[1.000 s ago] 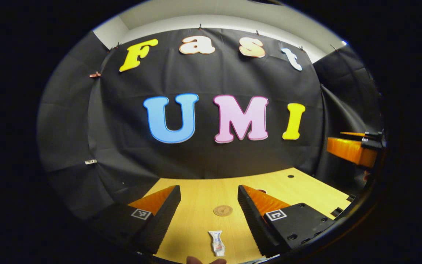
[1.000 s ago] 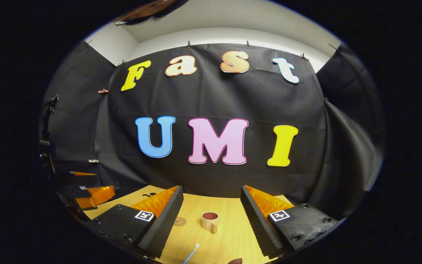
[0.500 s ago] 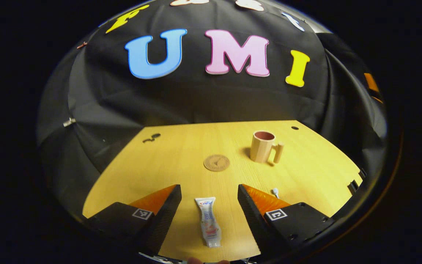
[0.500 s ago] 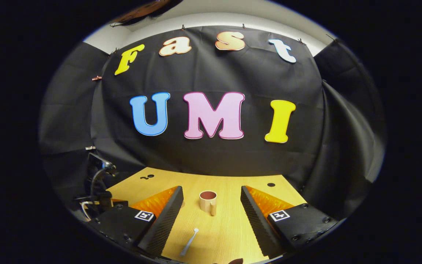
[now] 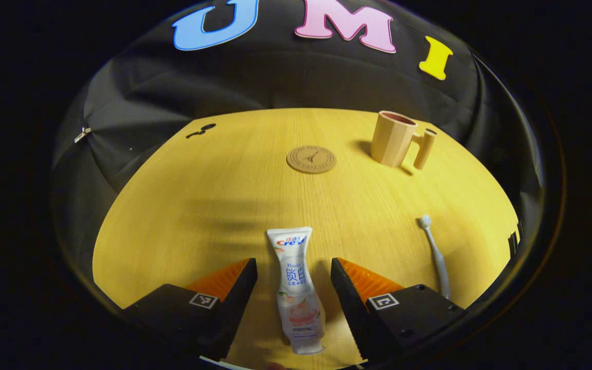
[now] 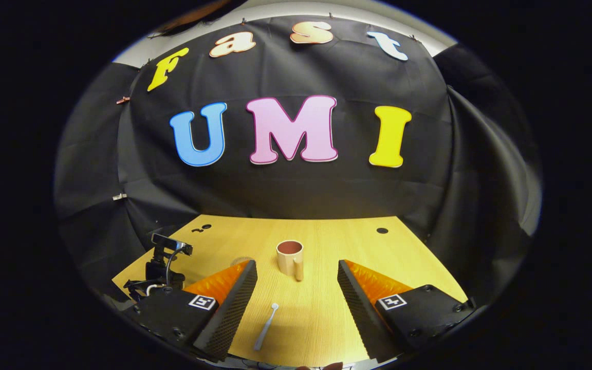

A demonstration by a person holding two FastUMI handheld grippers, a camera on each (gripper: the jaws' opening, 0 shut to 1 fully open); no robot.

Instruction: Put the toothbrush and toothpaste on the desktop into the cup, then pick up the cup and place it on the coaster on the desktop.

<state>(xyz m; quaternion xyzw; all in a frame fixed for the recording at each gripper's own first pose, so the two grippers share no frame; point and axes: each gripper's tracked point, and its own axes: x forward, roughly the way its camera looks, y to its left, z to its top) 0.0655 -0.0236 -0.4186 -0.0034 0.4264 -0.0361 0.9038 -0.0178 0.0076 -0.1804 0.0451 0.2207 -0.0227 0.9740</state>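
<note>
**Both grippers open above the desktop; cup empty as far as its mouth shows**

Your wooden desktop (image 5: 214, 195) is the largest item, bounded at its far edge by the black cloth wall (image 6: 296, 190). In the right gripper view the same desktop (image 6: 327, 241) carries a small round hole (image 6: 382, 230) near its far right corner.

Your left gripper (image 5: 294, 268) is tilted down over the near part of the desktop, its fingers wide apart, one on each side of the toothpaste and touching nothing. Your right gripper (image 6: 297, 271) has its fingers spread equally wide, with the cup and the toothbrush seen in the gap between them, both farther off. The other gripper's camera mount (image 6: 165, 264) shows at the left edge of the right gripper view.

The cup (image 5: 394, 139) stands upright on the far right of the desktop, handle turned to its right in the left gripper view. In the right gripper view the cup (image 6: 290, 258) shows a dark reddish interior with nothing rising from its mouth; you cannot see its bottom.

The toothpaste (image 5: 297, 290) lies flat, its flat crimped end pointing away from you. The toothbrush (image 5: 436, 256) lies flat well to its right, head toward the cup; the right gripper view shows the toothbrush (image 6: 265, 327) nearer than the cup.

The coaster (image 5: 311, 159), round and flat, sits bare just left of the cup, apart from it
</note>
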